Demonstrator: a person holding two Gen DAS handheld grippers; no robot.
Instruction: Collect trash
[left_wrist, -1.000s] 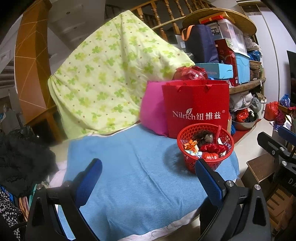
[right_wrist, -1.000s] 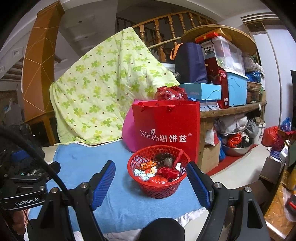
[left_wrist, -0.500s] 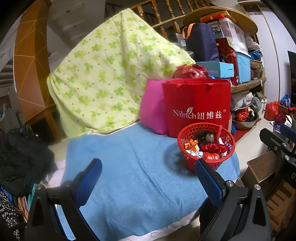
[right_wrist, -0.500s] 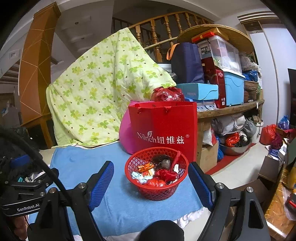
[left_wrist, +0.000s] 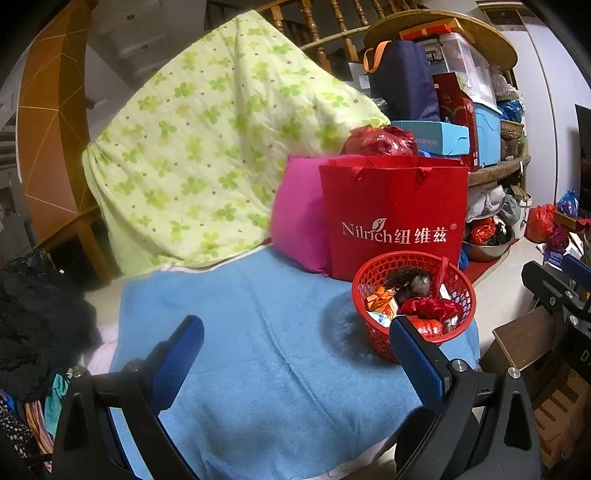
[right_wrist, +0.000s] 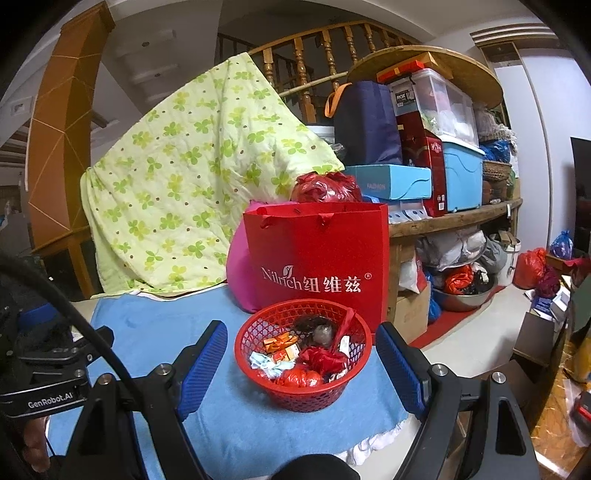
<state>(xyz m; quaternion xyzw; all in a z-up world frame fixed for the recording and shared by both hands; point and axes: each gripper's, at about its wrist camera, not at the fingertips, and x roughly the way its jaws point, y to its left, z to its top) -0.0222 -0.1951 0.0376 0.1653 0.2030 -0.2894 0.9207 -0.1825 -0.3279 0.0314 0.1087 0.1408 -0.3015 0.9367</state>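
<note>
Both my hand-held grippers have edged closer: the red basket (right_wrist: 303, 354) of trash now sits at twelve o'clock between my right hand-held gripper (right_wrist: 301, 365), jaws apart, empty. Left hand-held gripper (left_wrist: 295, 362) likewise apart; basket at two o'clock.

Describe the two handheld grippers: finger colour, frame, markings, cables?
Both look alike. The left gripper and right gripper each have a black angular frame with silver screw heads and two fingers faced with blue textured pads. In the right wrist view, the left gripper's black body carries white "GenRobot.AI" lettering, and a black cable arcs over it. No sleeve is visible.
</note>
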